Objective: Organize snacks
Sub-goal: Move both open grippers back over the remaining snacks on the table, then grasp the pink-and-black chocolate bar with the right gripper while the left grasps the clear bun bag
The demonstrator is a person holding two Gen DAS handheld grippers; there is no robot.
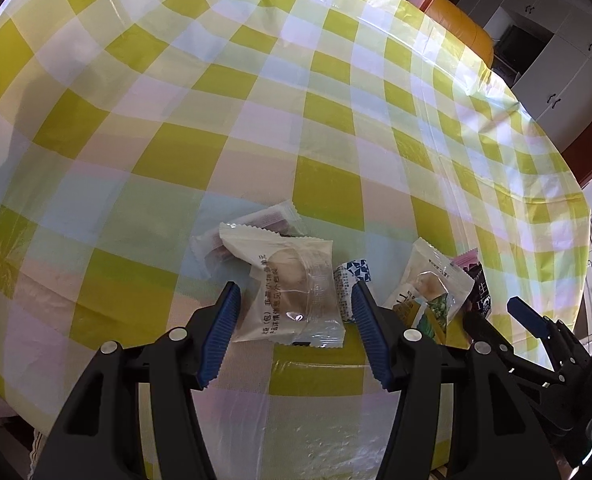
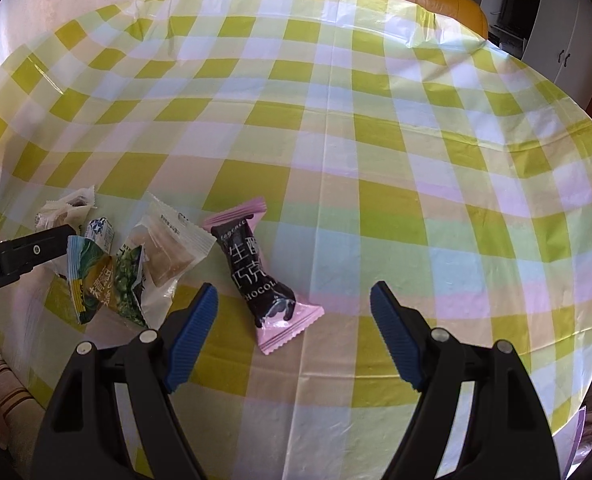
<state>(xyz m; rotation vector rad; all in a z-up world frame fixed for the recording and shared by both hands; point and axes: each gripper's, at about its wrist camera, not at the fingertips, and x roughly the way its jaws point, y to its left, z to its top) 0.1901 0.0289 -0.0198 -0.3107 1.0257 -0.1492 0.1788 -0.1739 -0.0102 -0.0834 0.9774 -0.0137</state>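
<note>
Between our right gripper's (image 2: 293,304) blue pads, which stand wide apart and hold nothing, lies the pink-and-black chocolate bar (image 2: 257,270) on the checked tablecloth (image 2: 376,160). Its long axis slants from upper left to lower right, its near pink end just ahead of the gap and left of centre. We judge this hand the nearer one for that bar, though the jaws would need to close across its short width. Our left gripper (image 1: 296,304) is half open, its pads flanking the clear-wrapped pastry packet (image 1: 291,284) without pressing it. The small blue-patterned sweet (image 1: 350,280) sits beside its right pad, and the remaining packets cluster between both hands.
</note>
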